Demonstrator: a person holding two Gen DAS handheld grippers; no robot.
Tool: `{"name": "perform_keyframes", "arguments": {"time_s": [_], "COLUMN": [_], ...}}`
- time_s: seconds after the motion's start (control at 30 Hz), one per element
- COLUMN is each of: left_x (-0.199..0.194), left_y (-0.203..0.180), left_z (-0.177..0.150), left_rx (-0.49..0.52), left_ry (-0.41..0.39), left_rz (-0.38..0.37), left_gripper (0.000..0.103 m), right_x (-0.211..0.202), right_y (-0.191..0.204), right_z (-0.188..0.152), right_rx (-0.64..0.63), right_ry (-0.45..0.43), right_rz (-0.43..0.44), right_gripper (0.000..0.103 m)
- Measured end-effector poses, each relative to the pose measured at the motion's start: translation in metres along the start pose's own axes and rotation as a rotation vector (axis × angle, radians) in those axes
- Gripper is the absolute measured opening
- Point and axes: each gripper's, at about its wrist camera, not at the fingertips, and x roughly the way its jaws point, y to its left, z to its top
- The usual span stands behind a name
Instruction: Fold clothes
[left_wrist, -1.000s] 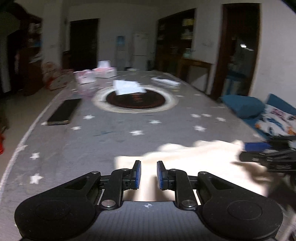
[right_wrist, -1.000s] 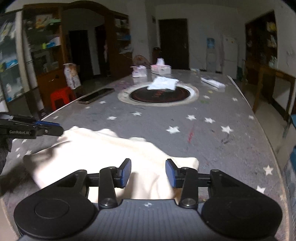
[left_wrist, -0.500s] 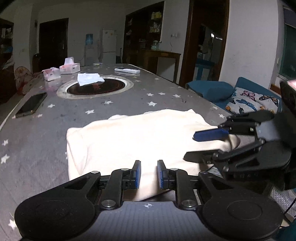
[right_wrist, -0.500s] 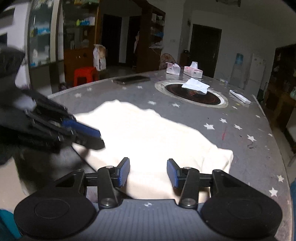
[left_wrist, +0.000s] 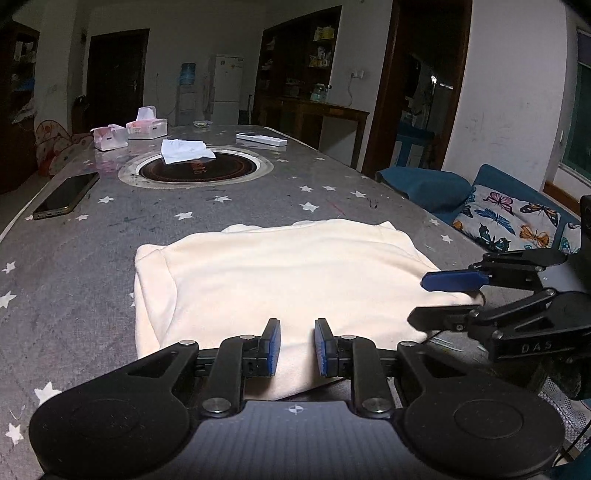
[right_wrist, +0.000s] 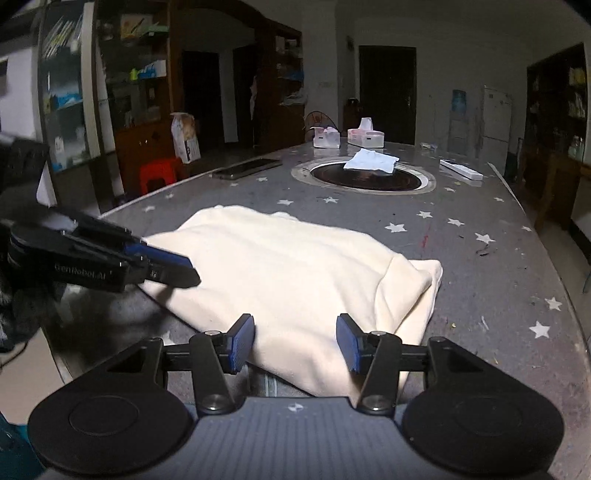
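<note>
We hold nothing: left gripper (left_wrist: 296, 347) slightly parted, right gripper (right_wrist: 294, 344) opening, both over the cream garment's (left_wrist: 280, 273) near hem; we should pinch both near corners evenly.

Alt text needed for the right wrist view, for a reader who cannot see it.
A cream garment lies folded on a grey star-patterned table, with the right gripper at its near edge, jaws opening, pads clear of the cloth. The left gripper reaches in from the left edge; a phone lies farther back.
</note>
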Motion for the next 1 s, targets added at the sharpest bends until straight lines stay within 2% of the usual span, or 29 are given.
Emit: {"name": "perform_keyframes", "arguments": {"time_s": [0.17,0.43,0.57,0.8,0.93,1.0], "left_x": [-0.01,-0.02,-0.02,-0.025,-0.008,-0.007], "left_y": [0.004,0.032,0.044,0.042,0.047,0.049], "left_z": [0.004,0.004,-0.001,0.012,0.009,0.007], "left_rx": [-0.013,-0.113,-0.17,-0.17,-0.179,-0.177], "left_ry": [-0.02,-0.032,-0.033,-0.072,-0.016,-0.013], "left_rz": [0.03,0.093,0.072,0.064,0.084,0.091], "left_gripper": [0.033,0.033,0.033,0.036,0.036,0.036], "right_x": [-0.009,-0.003,-0.002,-0.002,0.009,0.011], "right_y": [-0.006,-0.007,-0.006,-0.005,-0.007,-0.01], "right_z": [0.001,-0.002,-0.003,0.007,0.011,0.013], "right_rx": [0.025,0.011,0.004,0.01,0.022,0.027], "right_ry": [-0.008,0.011,0.011,0.002,0.014,0.022], "right_rz": [-0.012,-0.014,-0.014,0.003,0.02,0.03], "right_gripper": [0.05,0.056,0.058,0.058,0.059,0.059]}}
